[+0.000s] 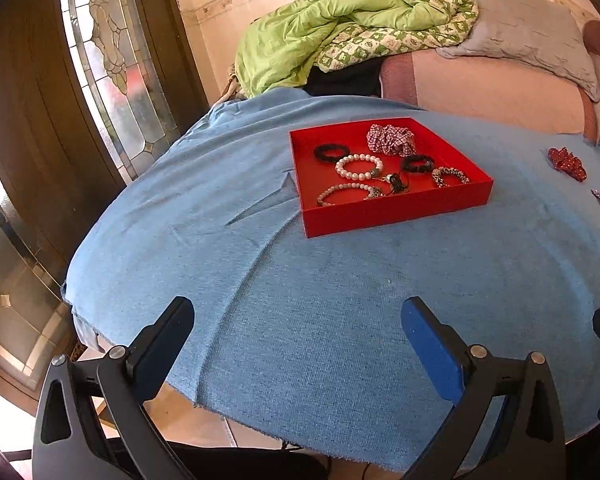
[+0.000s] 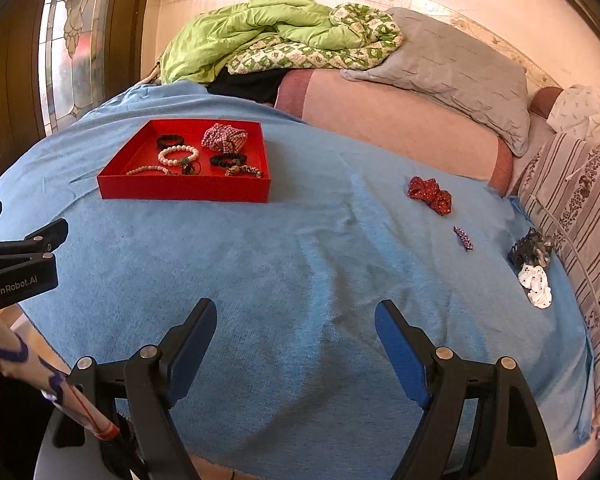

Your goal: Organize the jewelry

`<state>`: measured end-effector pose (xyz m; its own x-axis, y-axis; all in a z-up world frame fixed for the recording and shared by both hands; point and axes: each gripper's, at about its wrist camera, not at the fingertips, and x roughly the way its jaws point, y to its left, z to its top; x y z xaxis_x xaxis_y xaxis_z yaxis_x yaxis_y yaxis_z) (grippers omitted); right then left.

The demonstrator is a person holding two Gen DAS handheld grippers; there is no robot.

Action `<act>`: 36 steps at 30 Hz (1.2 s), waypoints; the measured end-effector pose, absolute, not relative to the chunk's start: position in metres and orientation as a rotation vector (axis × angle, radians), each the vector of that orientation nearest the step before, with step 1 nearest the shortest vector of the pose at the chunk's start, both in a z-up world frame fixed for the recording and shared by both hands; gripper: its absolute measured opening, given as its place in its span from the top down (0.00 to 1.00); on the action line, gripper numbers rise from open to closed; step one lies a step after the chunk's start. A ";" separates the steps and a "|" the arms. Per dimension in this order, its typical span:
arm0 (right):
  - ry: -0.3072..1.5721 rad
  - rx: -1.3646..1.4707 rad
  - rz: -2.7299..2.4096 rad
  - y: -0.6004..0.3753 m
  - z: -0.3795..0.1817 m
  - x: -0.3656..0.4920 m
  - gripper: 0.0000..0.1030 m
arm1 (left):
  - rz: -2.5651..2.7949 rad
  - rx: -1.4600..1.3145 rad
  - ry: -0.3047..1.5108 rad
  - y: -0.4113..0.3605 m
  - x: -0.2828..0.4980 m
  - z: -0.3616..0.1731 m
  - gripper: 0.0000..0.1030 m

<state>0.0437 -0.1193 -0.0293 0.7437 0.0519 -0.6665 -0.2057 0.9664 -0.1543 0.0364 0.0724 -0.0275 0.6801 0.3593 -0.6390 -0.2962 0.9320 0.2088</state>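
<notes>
Ahead of the left gripper [image 1: 298, 320], whose jaws stood spread wide with nothing between them over bare blue cloth [image 1: 340, 320], the red tray [image 1: 396, 210] lay well apart up the table, holding a white pearl bracelet [image 1: 359, 165], a checked scrunchie [image 1: 392, 140] and black hair ties [image 1: 332, 152], while a red polka-dot scrunchie [image 1: 567, 163] sat outside it to the right. From the right wrist view, the right gripper [image 2: 296, 320] was likewise spread and empty above the cloth, with the tray [image 2: 184, 192] far off to its upper left, the red scrunchie [image 2: 430, 195] and a small purple clip [image 2: 463, 238] up to its right, and a black-and-grey hair claw [image 2: 530, 248] touching a white dotted scrunchie [image 2: 535, 285] near the cloth's right edge.
</notes>
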 end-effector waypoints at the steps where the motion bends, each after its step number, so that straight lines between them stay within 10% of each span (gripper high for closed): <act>1: 0.719 -0.227 0.142 -0.119 -0.029 0.043 0.18 | 0.368 0.090 0.736 0.073 0.036 -0.028 0.00; 36: 0.717 -0.236 0.148 -0.118 -0.029 0.040 0.18 | 0.360 0.113 0.723 0.069 0.033 -0.027 0.00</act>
